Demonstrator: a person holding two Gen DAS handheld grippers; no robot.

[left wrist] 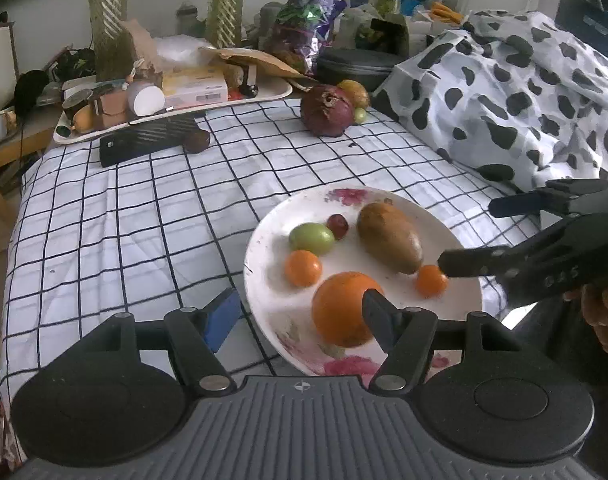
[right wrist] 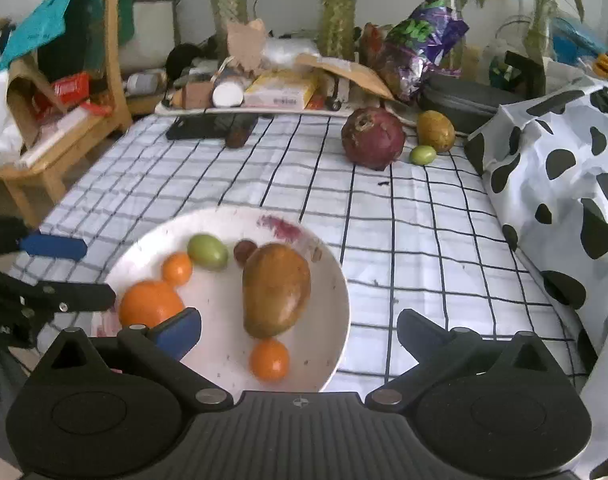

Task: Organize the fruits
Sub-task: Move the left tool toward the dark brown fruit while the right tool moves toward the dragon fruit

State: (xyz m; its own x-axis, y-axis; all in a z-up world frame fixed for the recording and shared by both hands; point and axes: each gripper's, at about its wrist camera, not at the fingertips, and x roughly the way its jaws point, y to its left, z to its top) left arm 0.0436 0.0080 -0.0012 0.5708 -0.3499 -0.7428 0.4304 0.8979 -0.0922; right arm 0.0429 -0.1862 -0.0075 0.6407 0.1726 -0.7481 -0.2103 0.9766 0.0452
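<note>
remaining loose: pomegranate (right wrist: 373, 137), yellow fruit (right wrist: 436, 131), small green fruit (right wrist: 422, 155), far at 1 o'clock from right gripper (right wrist: 300, 330), the nearer one. both jaws spread, empty, left gripper (left wrist: 300, 316) over plate (left wrist: 459, 248).

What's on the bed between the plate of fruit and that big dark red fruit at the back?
Nothing but bare checked cloth between plate and red fruit, clearest in the right wrist view.

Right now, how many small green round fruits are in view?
2. One small green round fruit lies on the white floral plate, beside a small orange fruit. The other lies on the checked cloth, by the dark red pomegranate. Others may be hidden.
</note>
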